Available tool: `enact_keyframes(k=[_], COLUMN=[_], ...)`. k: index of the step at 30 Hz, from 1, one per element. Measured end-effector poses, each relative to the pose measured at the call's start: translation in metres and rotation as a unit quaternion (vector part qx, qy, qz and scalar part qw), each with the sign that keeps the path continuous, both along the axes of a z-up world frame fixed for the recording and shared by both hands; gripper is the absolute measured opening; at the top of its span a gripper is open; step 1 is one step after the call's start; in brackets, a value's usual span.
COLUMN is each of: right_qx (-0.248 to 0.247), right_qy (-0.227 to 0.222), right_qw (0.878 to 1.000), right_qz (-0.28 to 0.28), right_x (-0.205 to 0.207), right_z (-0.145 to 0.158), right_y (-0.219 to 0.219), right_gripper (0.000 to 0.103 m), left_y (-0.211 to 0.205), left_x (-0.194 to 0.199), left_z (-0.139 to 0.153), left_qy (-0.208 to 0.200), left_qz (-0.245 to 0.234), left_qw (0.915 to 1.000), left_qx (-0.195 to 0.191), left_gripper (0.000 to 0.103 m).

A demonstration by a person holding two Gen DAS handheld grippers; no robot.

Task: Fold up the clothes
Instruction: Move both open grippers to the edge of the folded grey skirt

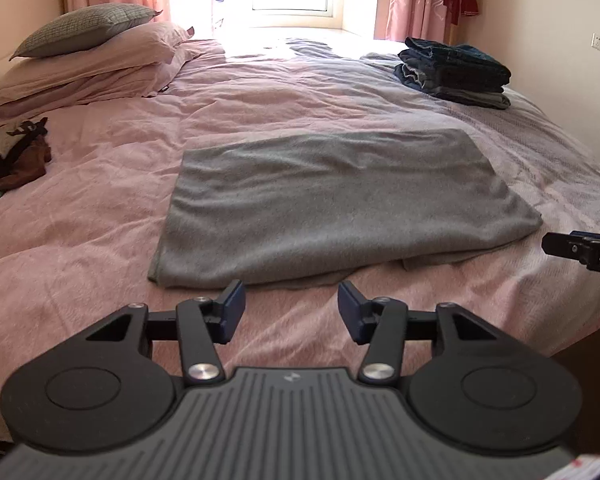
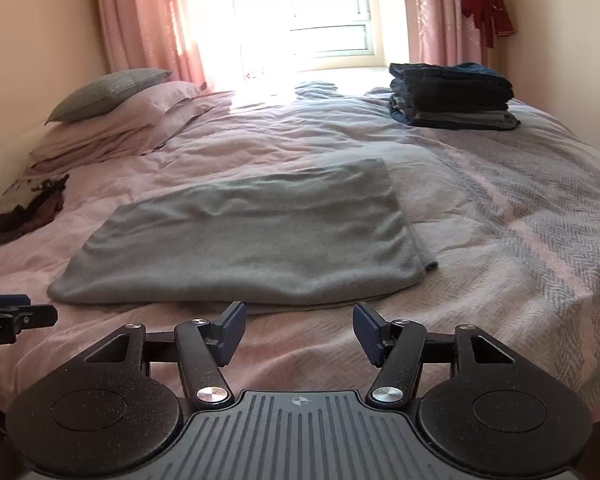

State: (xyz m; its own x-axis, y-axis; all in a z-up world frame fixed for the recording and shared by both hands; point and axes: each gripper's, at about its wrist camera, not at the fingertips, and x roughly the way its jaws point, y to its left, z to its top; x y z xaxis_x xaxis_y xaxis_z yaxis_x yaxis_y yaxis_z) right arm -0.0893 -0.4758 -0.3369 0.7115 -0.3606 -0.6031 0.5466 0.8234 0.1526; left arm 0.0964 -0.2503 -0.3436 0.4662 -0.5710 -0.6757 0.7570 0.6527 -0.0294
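Both empty, jaws parted: left gripper (image 1: 291, 312) and right gripper (image 2: 299, 334) hung just short of the near hem of the grey folded garment (image 1: 340, 200), laid mid-bed on the pink bedspread (image 1: 100, 208), probably poised for another fold toward the far-right folded stack (image 1: 456, 72).

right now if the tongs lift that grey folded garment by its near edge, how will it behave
The grey folded garment looks soft and rumpled, so it would probably droop and unfold. Its layers sit loosely, one peeking out below, so they may slide apart. It likely feels light.
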Motion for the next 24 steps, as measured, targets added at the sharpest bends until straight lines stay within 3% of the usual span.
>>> enact_keyframes(k=[4, 8, 12, 15, 17, 20, 24], right_qx=[0.040, 0.060, 0.074, 0.144, 0.196, 0.220, 0.231], right_qy=[-0.032, -0.062, -0.062, -0.062, -0.065, -0.090, -0.091], right_qw=[0.998, 0.994, 0.993, 0.987, 0.978, 0.971, 0.969], right_qz=[-0.045, -0.069, -0.061, -0.041, -0.030, -0.004, -0.004], right_x=[-0.002, 0.004, 0.017, 0.028, 0.030, 0.027, 0.029], right_z=[-0.007, -0.014, -0.027, -0.049, -0.063, -0.065, -0.070], right_y=[-0.052, -0.106, -0.151, -0.184, -0.197, -0.201, -0.203], right_gripper=[0.057, 0.057, 0.057, 0.057, 0.056, 0.056, 0.056], left_y=[-0.030, -0.066, -0.097, -0.111, -0.115, -0.118, -0.151], left_x=[0.023, 0.047, 0.071, 0.076, 0.074, 0.078, 0.096], left_z=[-0.006, -0.020, -0.046, -0.064, -0.056, -0.036, -0.037], left_qy=[0.006, 0.000, 0.021, 0.029, 0.017, 0.010, 0.000], left_qz=[-0.019, -0.024, -0.019, -0.017, -0.028, -0.050, -0.056], left_qw=[0.9997, 0.9997, 0.9996, 0.9993, 0.9989, 0.9986, 0.9983], left_qx=[-0.012, -0.011, -0.005, 0.016, 0.033, -0.009, -0.015], left_gripper=[0.033, 0.033, 0.033, 0.032, 0.031, 0.029, 0.029])
